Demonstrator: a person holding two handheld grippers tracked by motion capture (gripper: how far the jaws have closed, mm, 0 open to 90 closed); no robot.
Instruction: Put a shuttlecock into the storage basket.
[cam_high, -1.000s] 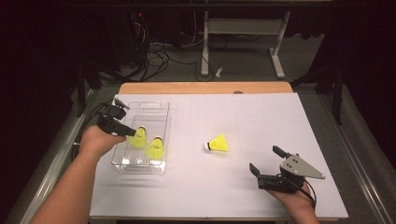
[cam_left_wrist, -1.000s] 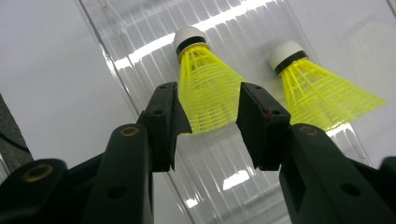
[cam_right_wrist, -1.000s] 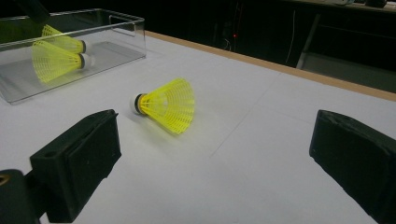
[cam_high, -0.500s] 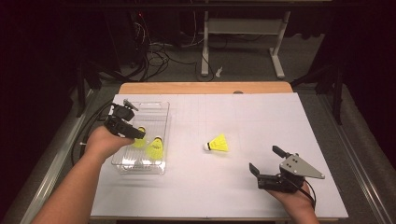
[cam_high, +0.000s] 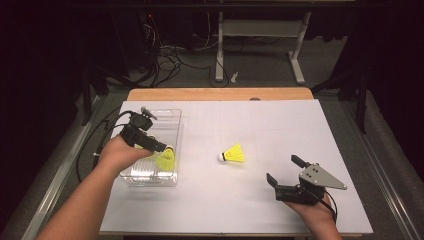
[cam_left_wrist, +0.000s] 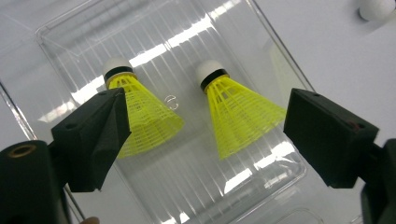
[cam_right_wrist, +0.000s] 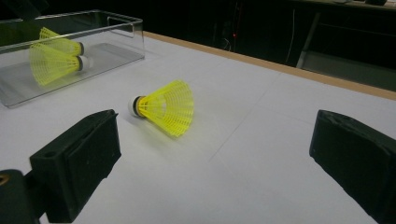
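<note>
two shuttlecocks in the tray, one loose

high view: left gripper (cam_high: 159, 148) over the tray (cam_high: 172, 122); loose shuttlecock (cam_high: 233, 153) lies mid-surface (cam_high: 280, 125).
left gripper view: fingers (cam_left_wrist: 95, 135) just opened, spread above two shuttlecocks (cam_left_wrist: 236, 112), gripping nothing.
right gripper view: right gripper (cam_right_wrist: 212, 163) fingers spread, empty, loose shuttlecock ahead.

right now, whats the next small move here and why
Probably reach the right gripper forward to the loose shuttlecock on the table. Two shuttlecocks already lie in the clear tray. The left gripper hangs above them; its jaws have just been opening and nothing is gripped. The right gripper's jaws stand open, facing the loose one.
</note>
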